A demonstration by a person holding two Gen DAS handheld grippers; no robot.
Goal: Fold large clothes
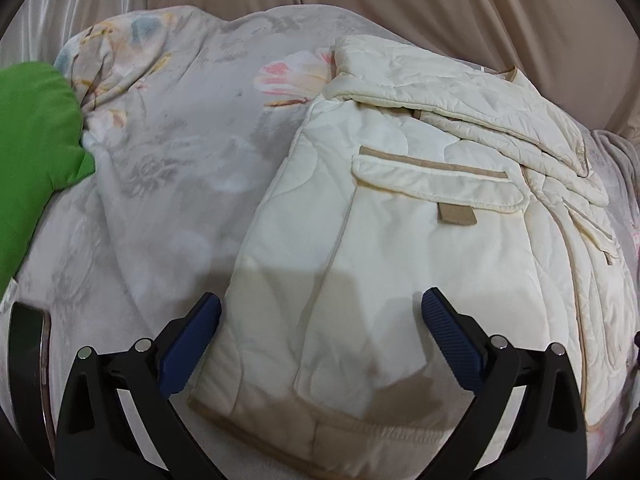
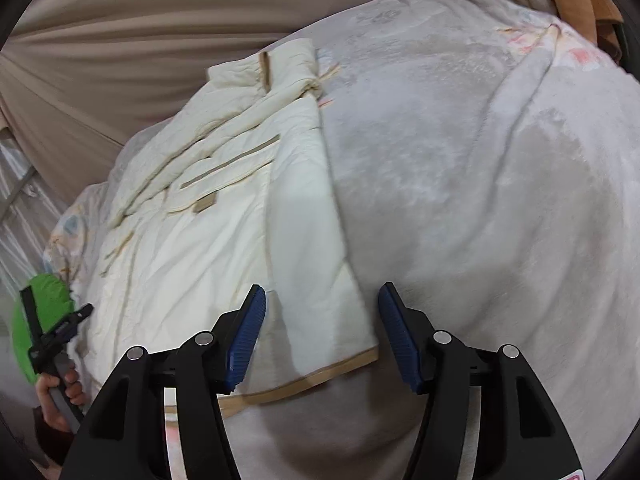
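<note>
Nearest the right wrist camera, the right gripper has its jaws standing apart, their blue pads to either side of the near corner of the cream quilted jacket. No cloth is pinched between them. The corner with its tan binding lies flat just under and ahead of the jaws, which suits a gripper placed to take the hem next, or one that has nothing left to hold there; which of the two I cannot tell.

The left gripper likewise has its jaws apart and empty, hovering over the other end of the same hem. With both tools at the bottom edge, one toward each corner, my reading is that the hem is the likely grasp line for a fold up toward the collar.

Further out, the jacket lies front-up on the bed, over a pale floral blanket. A pocket flap with a small tan tab faces up, and beyond it a sleeve is already laid across the chest. That keeps the garment a narrow, tidy block, so a lengthwise fold should stay even.

In the right wrist view, the person's hand grips the handle of the left tool at the jacket's far side. A green cushion sits off to the left, clear of the cloth, and a dark phone-like object lies at the near left edge. Beige curtains hang farthest back.
</note>
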